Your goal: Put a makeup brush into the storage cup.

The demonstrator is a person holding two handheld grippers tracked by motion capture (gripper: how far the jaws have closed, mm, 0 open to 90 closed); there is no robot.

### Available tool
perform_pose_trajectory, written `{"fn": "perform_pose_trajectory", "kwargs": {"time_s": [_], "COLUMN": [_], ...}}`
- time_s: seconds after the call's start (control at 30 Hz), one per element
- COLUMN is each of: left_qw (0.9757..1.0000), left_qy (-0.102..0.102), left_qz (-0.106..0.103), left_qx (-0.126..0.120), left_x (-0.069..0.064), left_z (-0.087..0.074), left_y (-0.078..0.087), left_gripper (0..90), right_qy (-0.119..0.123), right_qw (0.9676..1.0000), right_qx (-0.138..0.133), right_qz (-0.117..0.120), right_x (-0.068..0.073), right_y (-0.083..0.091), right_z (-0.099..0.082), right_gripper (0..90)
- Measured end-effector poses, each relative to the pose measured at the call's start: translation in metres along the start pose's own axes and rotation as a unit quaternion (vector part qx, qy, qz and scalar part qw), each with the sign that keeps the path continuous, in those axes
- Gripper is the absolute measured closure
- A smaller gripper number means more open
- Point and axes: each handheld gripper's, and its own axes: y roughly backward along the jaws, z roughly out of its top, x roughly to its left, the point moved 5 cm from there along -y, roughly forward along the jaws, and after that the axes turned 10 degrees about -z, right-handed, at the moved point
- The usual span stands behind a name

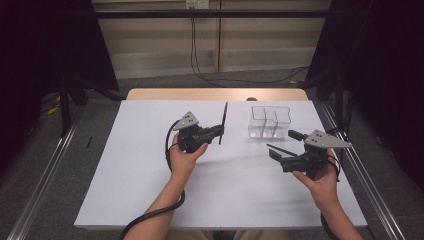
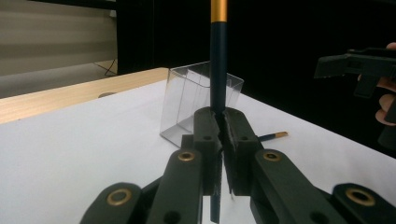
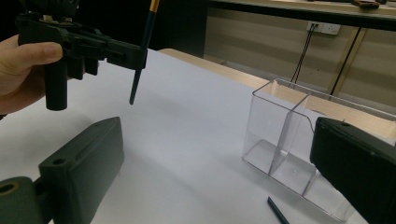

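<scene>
Pencil is standing upright at frame centre, pinched in the closed left claw; right claw is gaping empty beside the clear box.

No text, label, brand, number or sign can be read anywhere (not on the tabletop, nor on things upon it).

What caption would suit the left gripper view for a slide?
Left gripper jaws shut on a dark pencil with a gold band, held upright before a clear plastic divided box on the white table.
</scene>
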Motion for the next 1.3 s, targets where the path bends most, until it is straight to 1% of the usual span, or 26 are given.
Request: {"fn": "perform_pose_trajectory", "kwargs": {"time_s": [0.3, 0.33, 0.5, 0.53, 0.7, 0.87, 0.93, 1.07, 1.3], "left_qw": [0.9998, 0.9998, 0.9997, 0.9997, 0.9995, 0.9994, 0.9992, 0.999, 0.9985], "left_qy": [-0.013, -0.013, -0.014, -0.016, -0.016, -0.019, -0.018, -0.022, -0.024], "left_qz": [-0.011, -0.012, -0.019, -0.019, -0.026, -0.029, -0.034, -0.037, -0.044], "left_qx": [0.005, 0.004, 0.005, 0.007, 0.006, 0.009, 0.008, 0.012, 0.02], "left_x": [-0.01, -0.011, -0.014, -0.015, -0.019, -0.023, -0.024, -0.027, -0.031], "left_z": [-0.001, -0.001, -0.003, -0.004, -0.007, -0.01, -0.01, -0.012, -0.015], "left_y": [-0.005, -0.006, -0.011, -0.012, -0.014, -0.017, -0.018, -0.022, -0.025], "left_gripper": [85.0, 85.0, 85.0, 85.0, 84.9, 85.0, 84.9, 84.9, 85.0], "right_qy": [-0.005, -0.005, -0.006, -0.01, -0.013, -0.024, -0.025, -0.036, -0.037], "right_qw": [1.0, 1.0, 1.0, 0.9999, 0.9999, 0.9996, 0.9995, 0.999, 0.9987], "right_qx": [-0.003, -0.004, -0.001, -0.002, -0.006, -0.013, -0.015, -0.018, -0.015], "right_qz": [0.004, 0.007, 0.006, 0.009, 0.008, 0.011, 0.011, 0.018, 0.03], "right_x": [0.007, 0.008, 0.012, 0.012, 0.011, 0.012, 0.012, 0.015, 0.023], "right_y": [-0.01, -0.011, -0.016, -0.017, -0.019, -0.019, -0.02, -0.023, -0.028], "right_z": [0.009, 0.01, 0.014, 0.015, 0.018, 0.022, 0.023, 0.027, 0.031], "right_gripper": [3.9, 3.9, 5.4, 5.9, 6.9, 8.8, 9.1, 11.8, 17.4]}}
